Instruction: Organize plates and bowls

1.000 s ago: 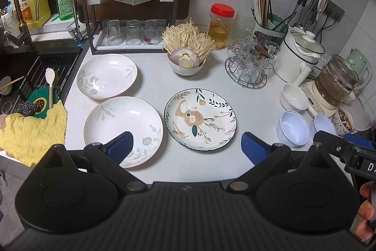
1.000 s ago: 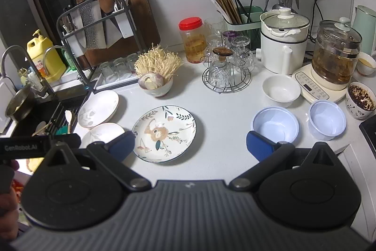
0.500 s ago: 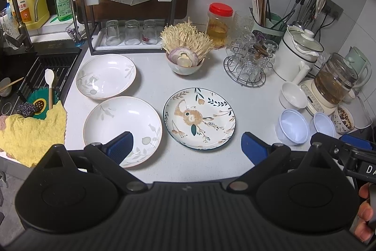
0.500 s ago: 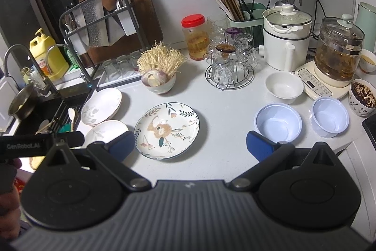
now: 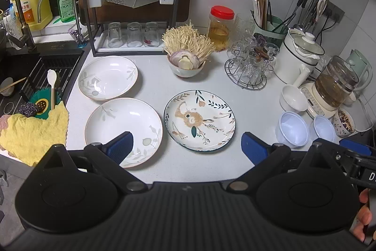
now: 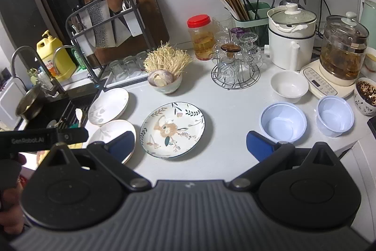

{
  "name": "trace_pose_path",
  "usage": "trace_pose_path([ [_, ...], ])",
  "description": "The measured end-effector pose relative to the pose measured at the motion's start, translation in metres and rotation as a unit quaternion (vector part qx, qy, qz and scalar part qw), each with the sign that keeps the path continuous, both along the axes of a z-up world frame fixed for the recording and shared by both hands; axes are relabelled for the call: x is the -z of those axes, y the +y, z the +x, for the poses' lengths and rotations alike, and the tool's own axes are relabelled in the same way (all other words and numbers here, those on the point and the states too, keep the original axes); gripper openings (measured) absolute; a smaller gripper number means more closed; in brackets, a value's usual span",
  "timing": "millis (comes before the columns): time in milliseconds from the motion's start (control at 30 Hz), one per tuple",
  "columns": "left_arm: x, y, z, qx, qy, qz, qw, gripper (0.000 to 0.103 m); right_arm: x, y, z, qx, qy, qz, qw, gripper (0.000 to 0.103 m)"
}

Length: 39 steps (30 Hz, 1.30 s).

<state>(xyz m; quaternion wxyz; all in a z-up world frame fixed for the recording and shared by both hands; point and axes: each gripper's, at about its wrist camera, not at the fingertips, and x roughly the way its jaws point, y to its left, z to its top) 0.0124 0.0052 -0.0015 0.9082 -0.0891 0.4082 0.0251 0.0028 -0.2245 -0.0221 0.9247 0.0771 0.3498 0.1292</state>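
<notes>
- left gripper (image 5: 185, 147): jaws spread wide, nothing between them, held above the front edge of the white counter (image 5: 155, 84).
- Far-left white plate (image 5: 108, 78): shallow, faint grey leaf print, thin brown rim; sits next to the sink (image 5: 35, 77), well ahead of the left jaw.
- Near white plate (image 5: 123, 131): same pattern, just in front of the first, apart from it; the left gripper's left fingertip (image 5: 119, 147) overlaps its near rim in view, contact can't be told.
- Patterned plate (image 5: 199, 120): white, rabbit and leaf drawing, dark green rim; centre of the counter, roughly between and ahead of both jaws in each view, untouched.
- White ceramic bowl (image 6: 289, 86): plain, empty, upright, just beside the kettle base (image 6: 322, 82).
- Two translucent blue plastic bowls (image 6: 283, 122) (image 6: 335, 115): empty, upright, side by side near the counter's right front; the larger one sits just ahead of the right gripper's right fingertip (image 6: 259, 145).
- right gripper (image 6: 190, 146): jaws spread wide, empty, also above the counter's front edge.
- Count: 3 plates (2 white, 1 patterned), 3 empty bowls (1 ceramic, 2 plastic).
</notes>
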Motion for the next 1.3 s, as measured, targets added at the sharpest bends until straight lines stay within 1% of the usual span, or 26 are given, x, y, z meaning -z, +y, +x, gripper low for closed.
trace_pose_path([
  [200,-0.001,-0.006,0.001,0.001,0.003,0.001,1.0,0.1,0.002,-0.007,0.0,0.007,0.008,0.003,1.0,0.103],
  [400,-0.002,-0.009,-0.003,-0.003,0.006,0.002,1.0,0.1,0.001,-0.012,-0.005,0.003,0.002,0.006,1.0,0.103],
  [533,-0.002,-0.013,-0.003,-0.002,0.008,0.002,1.0,0.1,0.003,-0.015,-0.004,-0.006,0.004,0.017,1.0,0.103],
  [900,-0.002,-0.027,-0.006,-0.002,0.003,-0.002,1.0,0.1,0.003,-0.028,-0.005,-0.01,-0.006,0.037,0.999,0.103],
  [1033,-0.002,-0.033,-0.01,-0.016,-0.004,0.011,0.9998,0.1,0.004,-0.03,-0.006,-0.017,-0.006,0.034,0.999,0.103],
  [1100,-0.005,-0.035,-0.015,-0.033,-0.015,0.029,0.9989,0.1,0.006,-0.031,-0.007,-0.025,-0.007,0.035,0.999,0.103],
  [1167,-0.006,-0.037,-0.018,-0.038,-0.017,0.039,0.9983,0.1,0.006,-0.034,-0.009,-0.028,-0.011,0.035,0.999,0.103],
  [1300,-0.004,-0.038,-0.022,-0.049,-0.005,0.029,0.9984,0.1,0.009,-0.041,-0.012,-0.033,-0.017,0.04,0.998,0.103],
])
